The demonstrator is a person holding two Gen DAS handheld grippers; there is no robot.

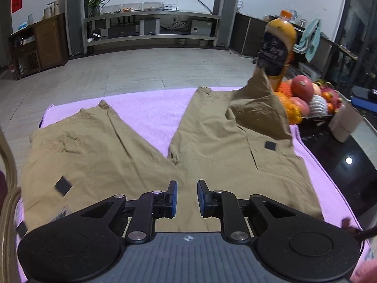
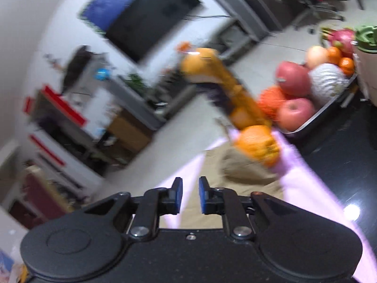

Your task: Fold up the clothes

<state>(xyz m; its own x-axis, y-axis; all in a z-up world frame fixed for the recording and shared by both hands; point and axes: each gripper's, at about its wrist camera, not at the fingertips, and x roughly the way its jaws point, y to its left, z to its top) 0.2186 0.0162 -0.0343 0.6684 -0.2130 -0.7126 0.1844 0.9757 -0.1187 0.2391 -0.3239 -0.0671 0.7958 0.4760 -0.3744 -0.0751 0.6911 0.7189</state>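
Observation:
Khaki trousers (image 1: 132, 155) lie spread on a pink towel (image 1: 150, 108), legs pointing away and splayed apart. The right leg's far end (image 1: 256, 108) is folded up against an orange drink bottle (image 1: 278, 47). My left gripper (image 1: 186, 198) is open and empty, hovering over the crotch and waist area. My right gripper (image 2: 190, 195) is open and empty, tilted, above the right trouser leg (image 2: 245, 172); this view is motion-blurred. The bottle (image 2: 223, 89) shows there leaning over the fabric.
A metal tray of fruit (image 1: 306, 99) sits at the right on the black glossy table (image 1: 348, 155); it also shows in the right wrist view (image 2: 311, 89). A cardboard box (image 1: 344, 122) stands beside it. A TV stand (image 1: 150, 28) is across the floor.

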